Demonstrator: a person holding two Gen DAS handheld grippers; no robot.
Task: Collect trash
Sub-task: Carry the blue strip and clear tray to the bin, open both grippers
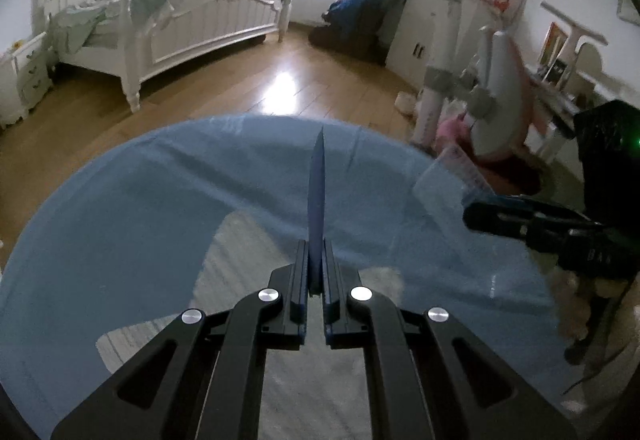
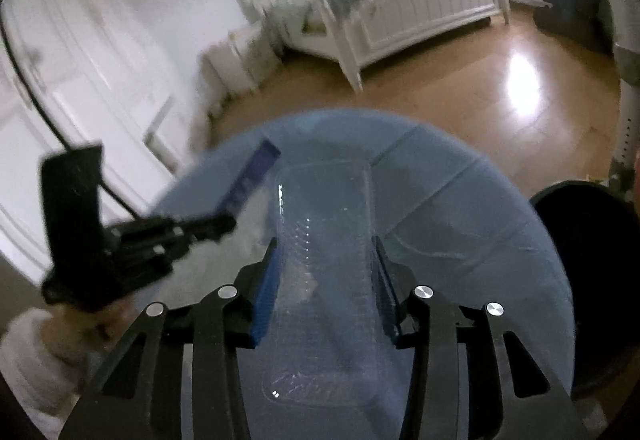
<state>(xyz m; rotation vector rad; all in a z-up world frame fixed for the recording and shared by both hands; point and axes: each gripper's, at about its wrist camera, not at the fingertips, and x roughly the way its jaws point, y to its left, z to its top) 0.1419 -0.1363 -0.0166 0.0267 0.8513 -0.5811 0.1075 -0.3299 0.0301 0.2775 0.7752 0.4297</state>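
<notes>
Clear plastic tray: one, thin and see-through, lying lengthwise between the fingers of my right claw, whose blue pads sit against its two long sides; I read this as a light grip, tray carried over the blue cloth. Blue strip: one, flat and stiff-looking, pinched edge-on in my left claw, jaws closed tight on its lower end, the rest sticking out ahead; from the right wrist view the same strip slants up from that claw. Blue cloth, one, covering a round table, creased, otherwise bare where I can see. Black bin: one, at the table's right edge by my right claw, mouth dark, contents not visible. Step in hand, as I judge it: both items picked up, neither binned yet. Next move calls for swinging the tray right, over the bin's mouth, then opening the jaws; the strip after it. Risk: the tray is slick and flexible and may buckle or slip. Beyond: wooden floor, white bed.
</notes>
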